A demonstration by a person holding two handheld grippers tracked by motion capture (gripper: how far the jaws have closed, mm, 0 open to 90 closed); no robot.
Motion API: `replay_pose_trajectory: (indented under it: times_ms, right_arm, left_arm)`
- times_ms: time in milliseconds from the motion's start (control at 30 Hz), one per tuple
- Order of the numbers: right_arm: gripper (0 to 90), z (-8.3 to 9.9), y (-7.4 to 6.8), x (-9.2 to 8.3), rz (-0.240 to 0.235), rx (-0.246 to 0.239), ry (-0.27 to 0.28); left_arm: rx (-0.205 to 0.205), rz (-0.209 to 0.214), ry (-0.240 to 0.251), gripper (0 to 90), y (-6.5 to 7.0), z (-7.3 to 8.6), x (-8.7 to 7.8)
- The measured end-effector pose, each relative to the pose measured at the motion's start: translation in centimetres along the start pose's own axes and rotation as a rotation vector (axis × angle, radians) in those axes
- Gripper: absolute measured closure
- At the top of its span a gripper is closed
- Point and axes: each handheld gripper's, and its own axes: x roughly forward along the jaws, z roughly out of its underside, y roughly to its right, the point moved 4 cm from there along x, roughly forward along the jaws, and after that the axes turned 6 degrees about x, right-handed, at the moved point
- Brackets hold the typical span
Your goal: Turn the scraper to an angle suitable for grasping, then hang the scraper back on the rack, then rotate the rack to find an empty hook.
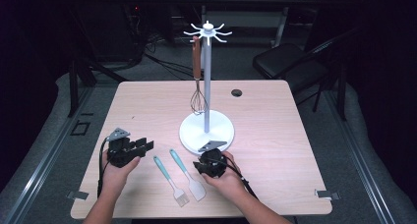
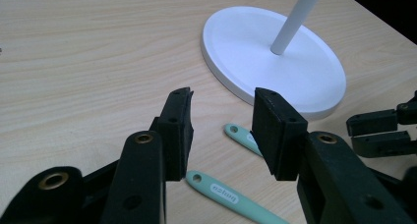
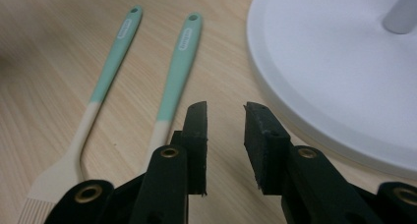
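**Right gripper lining up on the spatula, nothing picked up yet**

While the left gripper (image 1: pixel 142 146) is hovering over the left part of the table (image 1: pixel 275 111) with its fingers (image 2: pixel 178 130) spread wide and nothing between them, the right gripper (image 1: pixel 202 166) is sitting low just beside the spatula (image 1: pixel 188 175), which looks like the thing about to get grabbed. In the right gripper view its fingers (image 3: pixel 197 135) are standing apart with only bare wood in the gap, so they are not pinching anything; the spatula's teal handle is lying just off their left side.

The spatula is lying flat near the front edge of the table, handle pointing up toward the white base (image 1: pixel 206 131) of the hanging stand, pale blade toward the person. The basting brush (image 1: pixel 170 175) is lying parallel, just beside it on the left. A whisk (image 1: pixel 197 81) is hanging off the stand already.

My guess on handling: it's a light silicone thing, stiff-ish along the handle but floppy at the blade, and probably a bit grippy rather than slick. I'd take it around the middle of the teal handle, across the narrow width, leaving the hole at the tip free for a hook. It's lying so flat that the fingers are going to need to get right down to the wood, and the brush is close enough to get nudged.
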Motion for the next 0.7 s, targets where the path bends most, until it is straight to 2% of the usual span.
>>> replay_pose_trajectory:
  times_ms: [133, 200, 267, 333, 400, 533, 567, 600, 700]
  right_arm:
    - [72.4, -0.3, -0.8, 1.2, -0.010, -0.002, -0.005]
    - [72.1, -0.6, -1.2, 2.1, -0.020, 0.018, -0.001]
    - [72.1, -0.7, -1.3, 2.4, -0.023, 0.010, -0.025]
    - [71.3, -1.0, -1.7, 3.1, -0.031, 0.020, -0.014]
    - [70.7, -1.2, -2.1, 3.6, -0.029, 0.020, -0.007]
    - [69.5, -1.6, -2.5, 4.3, -0.022, -0.007, -0.036]
    - [69.2, -1.7, -2.6, 4.7, -0.026, 0.005, -0.017]
    - [68.7, -1.8, -2.5, 4.9, -0.014, -0.015, -0.034]
    - [68.5, -2.0, -2.7, 5.4, -0.016, -0.001, -0.022]
  left_arm:
    - [-0.001, 0.003, 0.000, 59.0, 0.0, 0.0, 0.0]
    - [-0.003, 0.007, -0.001, 58.7, 0.0, 0.0, 0.0]
    - [-0.001, 0.009, -0.004, 58.5, 0.1, 0.0, 0.0]
    - [0.000, 0.005, -0.005, 58.4, 0.1, 0.0, 0.1]
    - [-0.002, 0.004, -0.005, 58.3, 0.0, 0.1, 0.1]
    - [-0.002, 0.005, -0.010, 58.0, -0.1, 0.1, 0.2]
    - [-0.006, 0.004, -0.007, 57.9, -0.1, 0.1, 0.2]
    - [-0.011, 0.004, -0.005, 57.9, -0.1, 0.1, 0.1]
    - [-0.014, 0.003, -0.007, 57.7, -0.3, 0.1, 0.0]
